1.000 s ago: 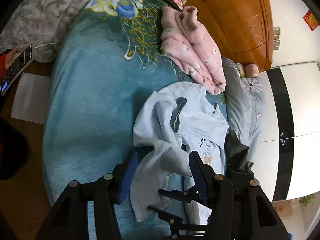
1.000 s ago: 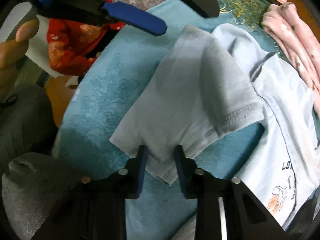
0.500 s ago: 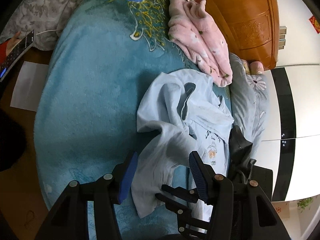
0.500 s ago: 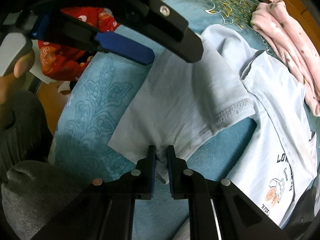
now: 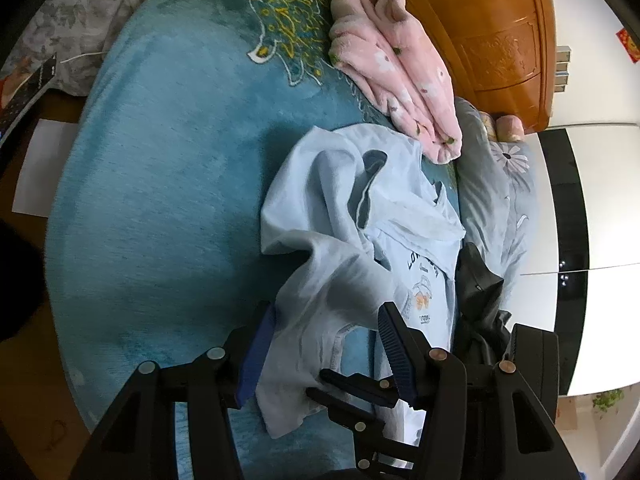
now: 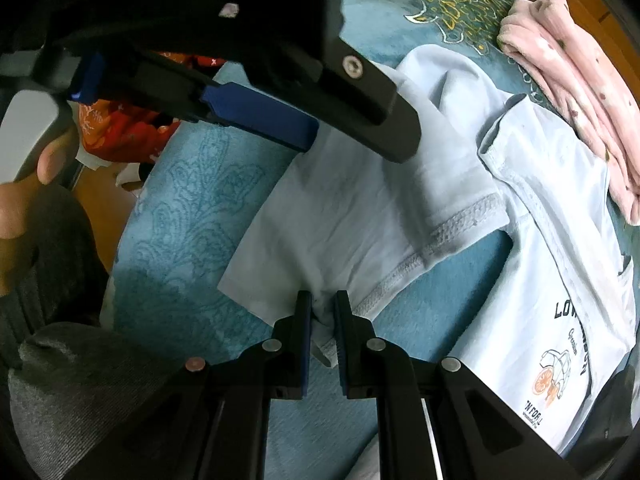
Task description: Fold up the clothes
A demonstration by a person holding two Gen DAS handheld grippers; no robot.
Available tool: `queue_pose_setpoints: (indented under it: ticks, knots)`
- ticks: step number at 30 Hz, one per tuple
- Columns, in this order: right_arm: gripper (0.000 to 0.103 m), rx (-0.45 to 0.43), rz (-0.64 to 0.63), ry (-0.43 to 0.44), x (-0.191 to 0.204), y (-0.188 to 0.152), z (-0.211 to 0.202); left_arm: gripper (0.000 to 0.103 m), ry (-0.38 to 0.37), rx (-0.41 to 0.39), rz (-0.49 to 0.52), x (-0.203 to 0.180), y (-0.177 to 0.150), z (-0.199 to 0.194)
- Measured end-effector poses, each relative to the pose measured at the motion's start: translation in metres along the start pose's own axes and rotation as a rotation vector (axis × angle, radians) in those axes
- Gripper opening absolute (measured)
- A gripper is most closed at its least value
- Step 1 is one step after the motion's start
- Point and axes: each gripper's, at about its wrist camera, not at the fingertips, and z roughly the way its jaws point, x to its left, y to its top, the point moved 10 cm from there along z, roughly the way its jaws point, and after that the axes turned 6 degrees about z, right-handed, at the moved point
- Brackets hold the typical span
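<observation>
On the bed [image 5: 168, 184], over its teal blanket, a pale blue T-shirt [image 5: 400, 216] lay crumpled, its printed chest facing up toward the right side of the left wrist view. The right gripper [image 6: 322, 316] had its jaws pinched together on the hem corner of the T-shirt's sleeve [image 6: 360, 232], a small wad of cloth bunched between the blue pads; the ribbed seam of that sleeve ran just beside the jaws. The left gripper [image 5: 324, 344] hung above the same sleeve with its jaws wide apart, cloth lying beneath and between them but not clamped. In the right wrist view it crossed the top of the frame, a hand [image 6: 24, 200] showing at the left edge by its grey handle. A pink fleece garment [image 5: 400, 68] lay heaped beyond the T-shirt's collar, touching its far edge, near the wooden headboard [image 5: 496, 36]. A dark garment [image 5: 476, 284] sat bunched against the T-shirt's right side, with a grey flowered pillow [image 5: 500, 200] behind it. No container showed in either view.
</observation>
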Motion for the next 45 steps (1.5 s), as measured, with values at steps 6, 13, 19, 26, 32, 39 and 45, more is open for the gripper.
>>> queue_pose_setpoints:
  ticks: [6,13,19,26,32,39,45]
  knots:
    - [0.011,0.007,0.007,-0.003,-0.002,-0.004,0.0,0.058,-0.009,0.006,-0.005,-0.002,0.0,0.005]
    - [0.011,0.016,0.022,-0.006,-0.005,-0.01,0.001,0.058,-0.018,0.017,-0.011,-0.004,-0.003,0.012]
    - [0.011,0.022,0.038,-0.009,-0.011,-0.017,0.0,0.058,-0.022,0.028,-0.004,-0.007,-0.005,0.016]
    - [0.011,0.014,0.062,-0.002,-0.02,-0.028,-0.008,0.058,-0.026,0.036,-0.007,-0.007,-0.007,0.019]
    - [0.009,-0.015,0.112,0.063,-0.028,-0.034,-0.025,0.058,-0.044,0.024,0.003,-0.014,-0.005,0.012]
    - [0.006,-0.112,0.251,0.158,-0.061,-0.02,-0.07,0.058,-0.066,-0.039,0.027,-0.03,0.015,-0.011]
    - [0.005,-0.286,0.498,0.306,-0.119,0.039,-0.134,0.062,-0.157,-0.153,0.021,-0.049,0.043,-0.046]
